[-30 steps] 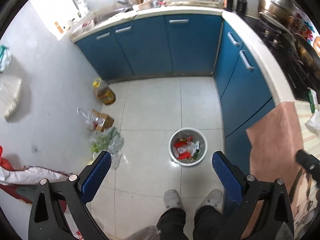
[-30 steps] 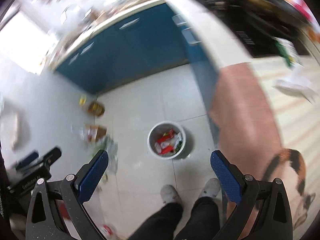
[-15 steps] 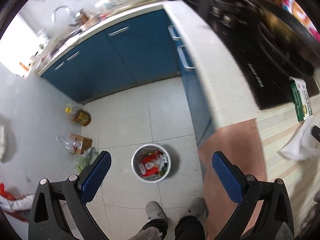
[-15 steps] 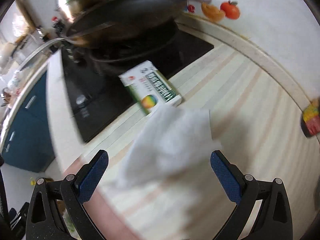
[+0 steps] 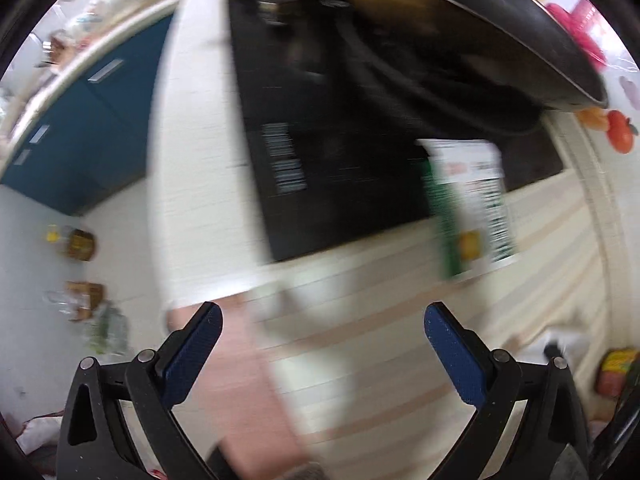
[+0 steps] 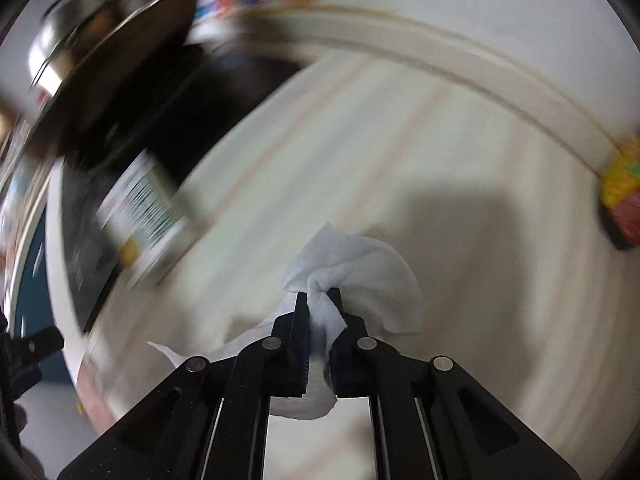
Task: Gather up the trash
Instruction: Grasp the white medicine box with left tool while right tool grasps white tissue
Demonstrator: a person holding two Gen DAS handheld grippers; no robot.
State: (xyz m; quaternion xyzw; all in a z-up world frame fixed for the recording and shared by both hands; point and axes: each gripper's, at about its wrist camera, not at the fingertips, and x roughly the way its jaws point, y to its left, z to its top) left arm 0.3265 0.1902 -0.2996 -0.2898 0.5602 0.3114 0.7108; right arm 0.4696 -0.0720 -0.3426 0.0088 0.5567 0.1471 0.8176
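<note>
1. The right gripper [image 6: 319, 298] is pinching a crumpled white tissue [image 6: 360, 276]; its jaws are pressed together on a fold of it, with the rest of the sheet bunching out ahead of the tips and trailing back under the fingers.
2. The tissue is sitting over the pale striped worktop [image 6: 440, 152], about midway between its front edge and the back wall. Whether it is already lifting clear of the surface or dragging on it, I cannot tell; the picture is smeared.
3. The left gripper [image 5: 323, 324] is hanging over the front edge of the worktop with its jaws spread wide and nothing between them.
4. A green and white carton [image 5: 472, 204] is lying at the edge where the worktop meets the black hob [image 5: 320, 160], half on each, well apart from the tissue. A dark pan [image 5: 460, 40] is sitting on the hob behind it. A small yellow and red packet [image 6: 624, 196] is resting near the back right corner of the worktop.
5. Judging by this, the step in hand is picking up the first piece of rubbish: the tissue is gripped but not yet binned.
6. The next move is calling for a steady hold while carrying the tissue off the worktop to wherever the rubbish goes; no bin is showing in these views. Being thin and limp, the tissue could slip or tear if the pinch loosens.
7. The carton and the packet are looking like possible later pickups for the free left gripper.
</note>
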